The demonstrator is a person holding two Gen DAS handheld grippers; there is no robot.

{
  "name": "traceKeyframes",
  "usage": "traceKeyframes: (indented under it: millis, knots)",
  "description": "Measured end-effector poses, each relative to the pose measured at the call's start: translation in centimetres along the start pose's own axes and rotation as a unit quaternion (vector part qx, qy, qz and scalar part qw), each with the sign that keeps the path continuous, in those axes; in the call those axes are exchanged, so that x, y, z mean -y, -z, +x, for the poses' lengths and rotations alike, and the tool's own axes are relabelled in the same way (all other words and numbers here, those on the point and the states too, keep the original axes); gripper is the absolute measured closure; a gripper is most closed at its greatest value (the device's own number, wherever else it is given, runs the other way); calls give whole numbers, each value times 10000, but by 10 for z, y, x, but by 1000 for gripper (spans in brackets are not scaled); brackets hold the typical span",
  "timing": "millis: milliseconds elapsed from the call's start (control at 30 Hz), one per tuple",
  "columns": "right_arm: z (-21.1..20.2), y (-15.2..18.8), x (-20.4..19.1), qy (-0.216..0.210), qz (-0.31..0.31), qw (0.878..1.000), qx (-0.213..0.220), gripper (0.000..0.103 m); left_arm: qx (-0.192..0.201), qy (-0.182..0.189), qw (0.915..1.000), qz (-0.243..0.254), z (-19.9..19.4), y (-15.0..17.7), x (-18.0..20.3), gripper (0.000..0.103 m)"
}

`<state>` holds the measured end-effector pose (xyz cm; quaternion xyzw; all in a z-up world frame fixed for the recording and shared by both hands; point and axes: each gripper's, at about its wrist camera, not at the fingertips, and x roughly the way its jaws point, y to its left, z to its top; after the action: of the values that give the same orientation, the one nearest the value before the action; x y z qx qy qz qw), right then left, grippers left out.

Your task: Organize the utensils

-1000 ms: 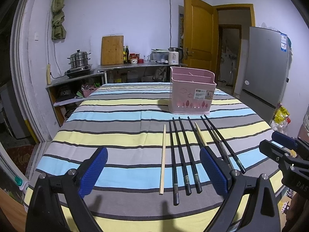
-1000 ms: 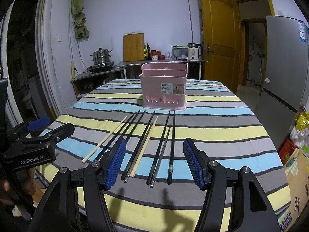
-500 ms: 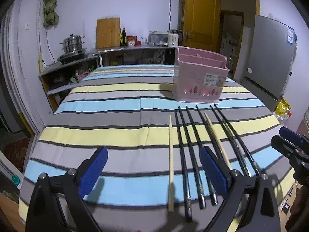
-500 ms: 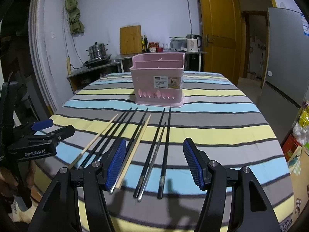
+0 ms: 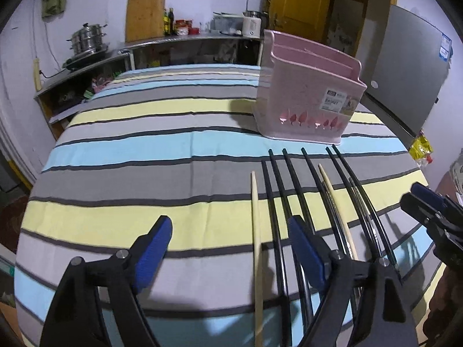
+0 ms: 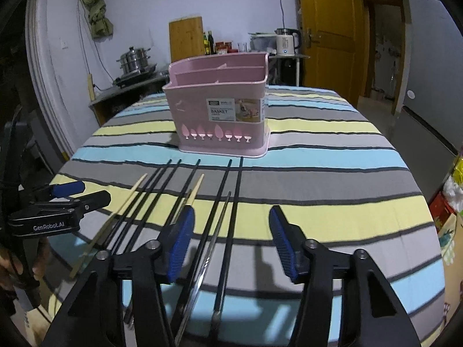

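Looking at a row of chopsticks (image 6: 231, 199) lying side by side on the striped bench (image 6: 332, 202), tips pointing far toward the pink basket (image 6: 222, 115), which is standing upright just beyond them, near bench centre, apparently empty. Counting mostly black sticks plus two pale wooden ones (image 5: 256, 231); a silvery one (image 6: 215, 231) lying among the right-side blacks.

Judging handling: sticks prob. light, stiff, thin, smooth, so likely rolling or slipping w/ a loose pinch. Black ones looking glossy, wooden ones prob. grippier. Best taking hold around mid-length or toward the thicker near ends, pads across the shaft, lifting level, then tipping upright over a basket compartment.

Left tongs (image 5: 228, 248) hanging released over bare cloth and the left sticks, w/ the leftmost wooden stick and a black one showing between the pads, nothing pinched. Right tongs (image 6: 231, 240) likewise released, straddling the silvery stick and two black ones, not pressing on any. Both sets having just been narrowing a bit, w/ sticks inside the gap but untouched.

Vs. a sec ago: both views sitting lower and closer to the sticks, basket looming larger, more bench and less wall filling the view; sticks and basket not shifted.
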<state>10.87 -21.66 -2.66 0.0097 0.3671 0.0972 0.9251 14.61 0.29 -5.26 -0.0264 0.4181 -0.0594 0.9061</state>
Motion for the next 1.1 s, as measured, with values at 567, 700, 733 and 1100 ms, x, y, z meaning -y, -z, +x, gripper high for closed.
traceKeyframes:
  millis: [567,700,733,1100]
  knots:
    - [76,-34,12,-195,59,9969,-754,80,-437,88,9988,207,41,-18,-3,49]
    - [90,-37,16,-214,83,9956,-907,81,-441,-4,9983,385,45,-21,1,50]
    - [92,-38,16,-218,89,9954,-924,82,-437,-36,9981,435,47,-22,2,50]
    - [111,-54,12,-80,-205,9931,-1155,87,-507,-135,9961,716,55,-34,14,71]
